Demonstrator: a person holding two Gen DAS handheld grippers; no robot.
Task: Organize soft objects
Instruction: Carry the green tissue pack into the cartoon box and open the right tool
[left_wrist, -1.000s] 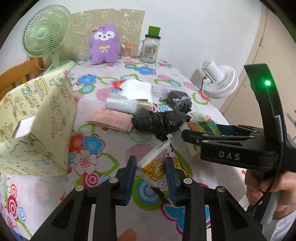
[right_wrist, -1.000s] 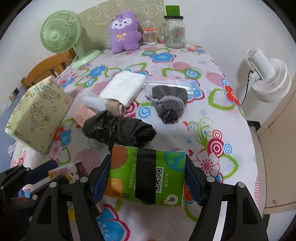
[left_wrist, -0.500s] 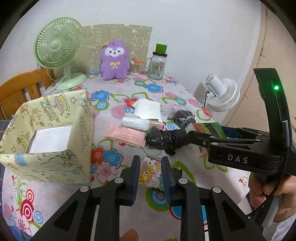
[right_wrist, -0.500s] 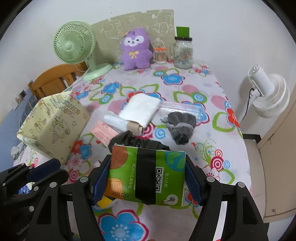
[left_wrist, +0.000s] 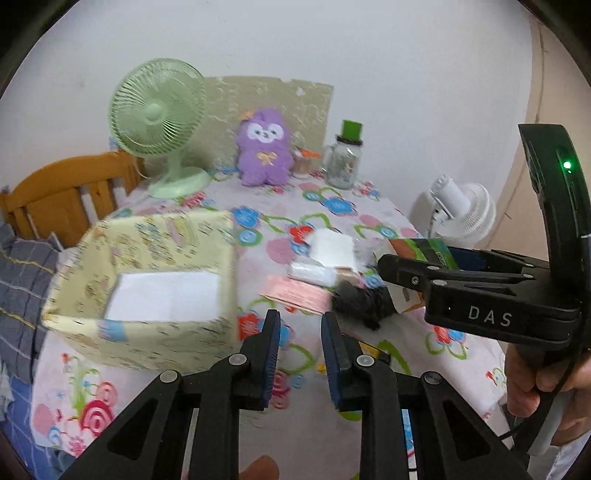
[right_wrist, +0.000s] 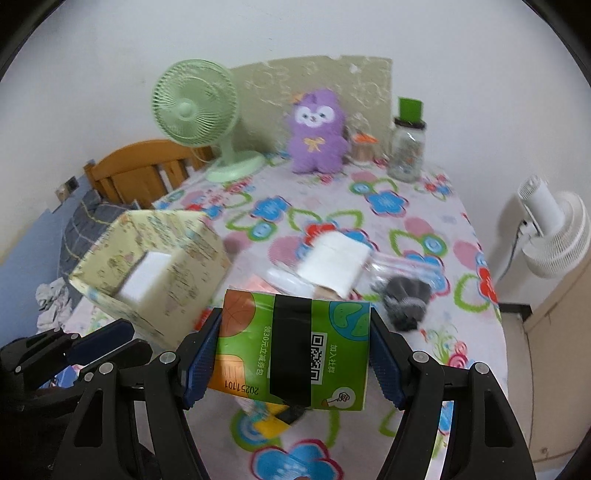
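Right gripper (right_wrist: 295, 354): clamped on one green tissue pack (right_wrist: 295, 350), raised over the table (right_wrist: 424, 369); label shows a QR code and "2025". Left gripper (left_wrist: 299, 354): closed, nothing visible between its pads. "DAS" is printed on the right gripper body. One yellow box (left_wrist: 147, 280). Two fans: green (left_wrist: 159, 110), white (left_wrist: 461, 218).

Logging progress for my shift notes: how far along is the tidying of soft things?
Done: little shows; the yellow box holds only something white. In hand: right tongs grip the green tissue pack; left tongs shut, seemingly empty. Left: white cloth, pink pack, grey pouch on the table.
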